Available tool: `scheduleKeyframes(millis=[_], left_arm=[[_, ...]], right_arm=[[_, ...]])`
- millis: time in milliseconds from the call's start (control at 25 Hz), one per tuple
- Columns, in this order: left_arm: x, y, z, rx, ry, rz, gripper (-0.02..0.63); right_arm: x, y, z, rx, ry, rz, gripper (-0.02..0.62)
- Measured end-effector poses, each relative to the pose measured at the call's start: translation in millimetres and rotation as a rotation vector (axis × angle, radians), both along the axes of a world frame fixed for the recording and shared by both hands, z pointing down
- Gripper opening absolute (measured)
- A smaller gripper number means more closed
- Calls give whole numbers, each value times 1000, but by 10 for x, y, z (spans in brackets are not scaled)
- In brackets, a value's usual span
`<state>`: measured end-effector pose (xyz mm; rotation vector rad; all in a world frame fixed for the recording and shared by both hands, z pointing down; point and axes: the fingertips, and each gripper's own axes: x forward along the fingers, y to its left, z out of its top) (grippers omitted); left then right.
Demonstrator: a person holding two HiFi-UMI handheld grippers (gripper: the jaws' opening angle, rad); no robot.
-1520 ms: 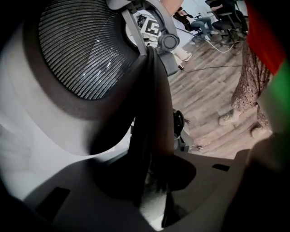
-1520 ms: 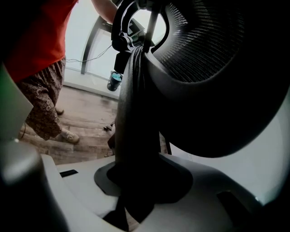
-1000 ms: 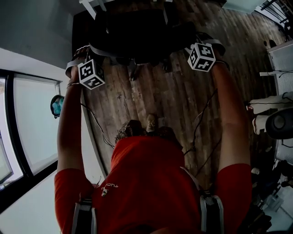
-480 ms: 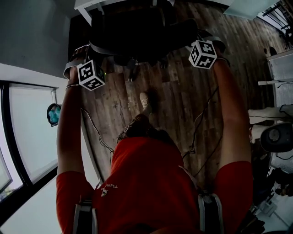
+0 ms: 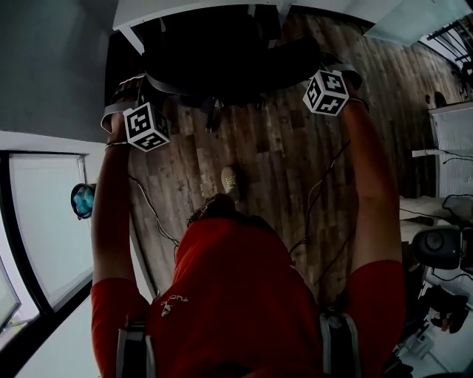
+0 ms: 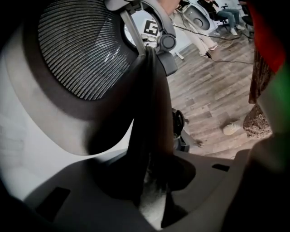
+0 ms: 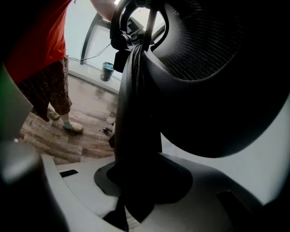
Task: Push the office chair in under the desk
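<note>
The black office chair (image 5: 222, 59) stands at the top of the head view, its seat partly under the white desk (image 5: 185, 9). My left gripper (image 5: 127, 92) is shut on the left edge of the backrest, my right gripper (image 5: 332, 65) on the right edge. In the left gripper view, the mesh backrest (image 6: 86, 54) fills the upper left. Its dark frame edge runs down between the jaws of the left gripper (image 6: 152, 181). The right gripper view mirrors this: the backrest (image 7: 213, 54) is at upper right, its edge clamped in the right gripper (image 7: 136, 190).
A teal cup (image 5: 82, 200) stands on the wood floor by the window at left. Cables trail across the floor (image 5: 318, 192). The person's shoe (image 5: 230, 179) is behind the chair. White equipment (image 5: 451, 133) stands at the right edge.
The chair and both grippers have moved toward the desk, and more of the desk's white top shows. The person has stepped forward behind the chair.
</note>
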<state>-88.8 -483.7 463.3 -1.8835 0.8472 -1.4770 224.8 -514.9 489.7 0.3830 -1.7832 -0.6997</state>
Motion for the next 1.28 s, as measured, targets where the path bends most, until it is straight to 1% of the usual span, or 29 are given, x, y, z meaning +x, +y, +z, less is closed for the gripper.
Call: scheduleKeyframes(millis=[440,640,1000,1280], left_arm=[[-125,-1074,13,-20,-17,-27,137],[-213,-1505,22,-22,-22,-29,135],[-273,-2171,42,-38,-40,-65,137],[-333,-2596,35,-38,-46,-90,137]], right_arm=[[-104,-1092,7,2,-13,-6,132],[-189,-1503,7,-6,-9,-12,130],[-222,-2176,28,-17,-5,-14,129],[-278,-2629,15,-6,-12,-29,129]])
